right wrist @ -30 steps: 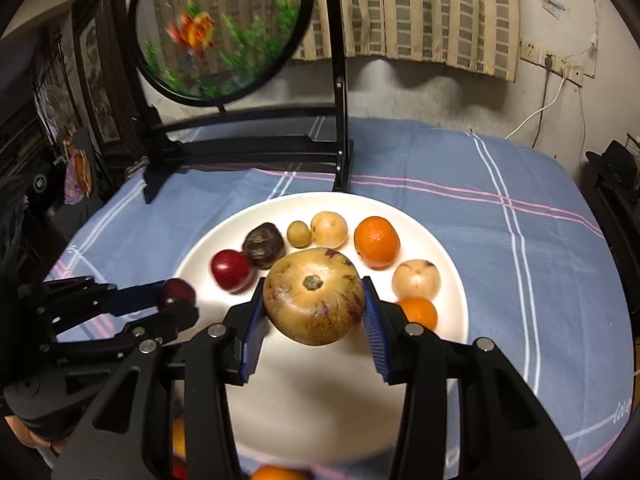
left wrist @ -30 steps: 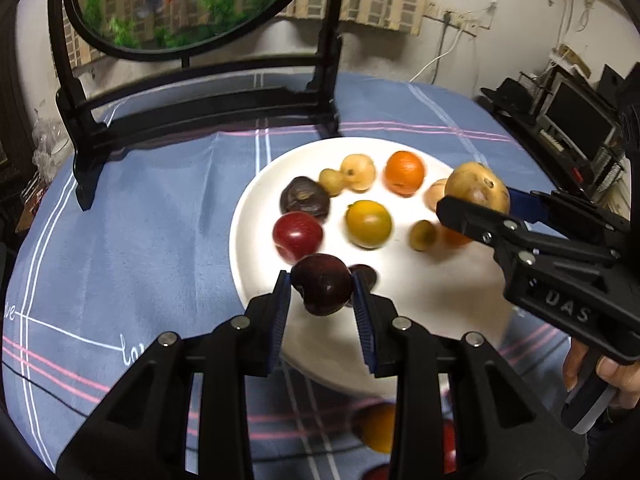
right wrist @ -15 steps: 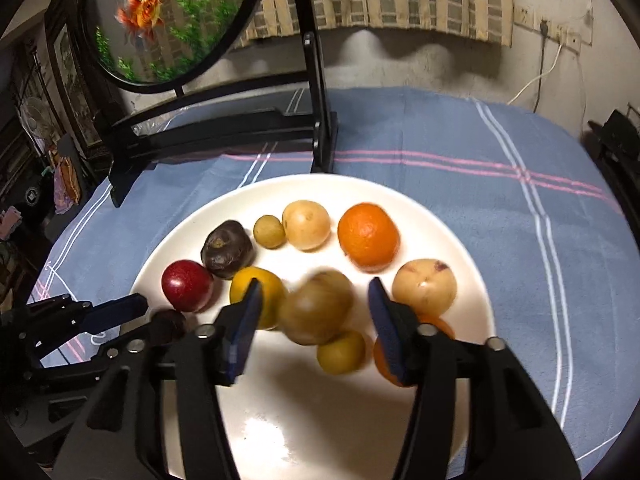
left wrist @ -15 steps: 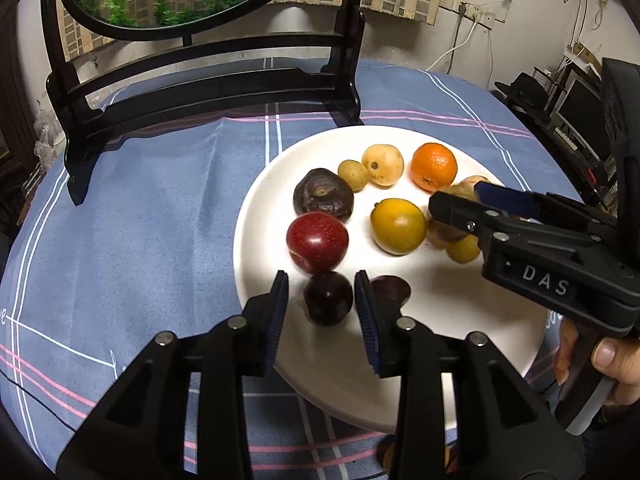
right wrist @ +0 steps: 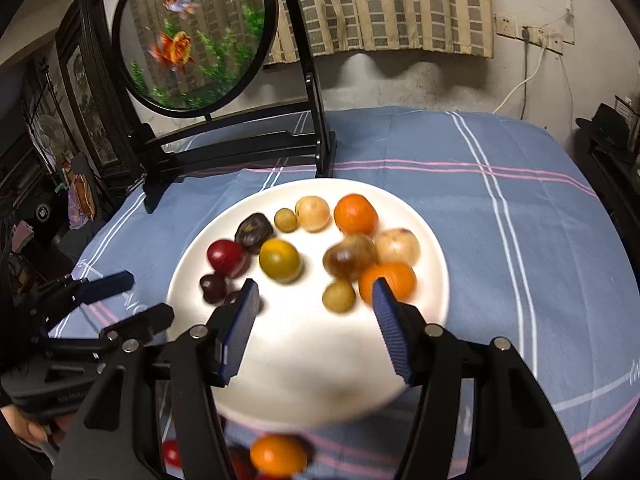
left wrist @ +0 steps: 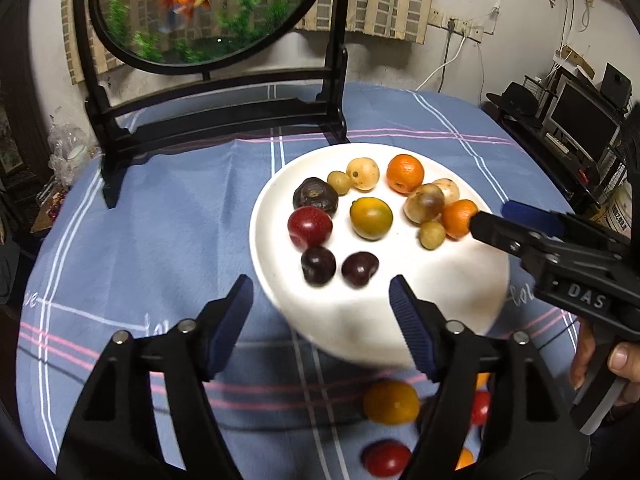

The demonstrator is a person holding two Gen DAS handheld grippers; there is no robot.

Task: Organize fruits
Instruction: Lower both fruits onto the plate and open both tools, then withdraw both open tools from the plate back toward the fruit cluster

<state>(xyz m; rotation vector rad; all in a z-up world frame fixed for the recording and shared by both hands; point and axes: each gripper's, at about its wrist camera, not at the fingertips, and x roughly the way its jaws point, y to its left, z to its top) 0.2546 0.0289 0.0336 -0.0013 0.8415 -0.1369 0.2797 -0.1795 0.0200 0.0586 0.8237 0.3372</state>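
White plate (left wrist: 460,280) on blue tablecloth (left wrist: 160,208) with pink-and-white stripes.

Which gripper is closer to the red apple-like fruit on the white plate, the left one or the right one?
Left. The left gripper is open just below the red fruit, near the two dark plums. The right gripper is open over the plate's middle, nearer the small yellow-green fruit.

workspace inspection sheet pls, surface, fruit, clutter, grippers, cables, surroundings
surface: blue plaid tablecloth.
job's things: white plate holding eleven fruits, among them a large orange and a red fruit; loose fruits on the cloth in front of the plate.
clutter: nothing seen.
grippers: left gripper open, jaws just opening, nothing between them; right gripper open, empty.
cables: white cable down the wall from a socket.
surroundings: round fish tank in a black stand; monitor on a shelf.
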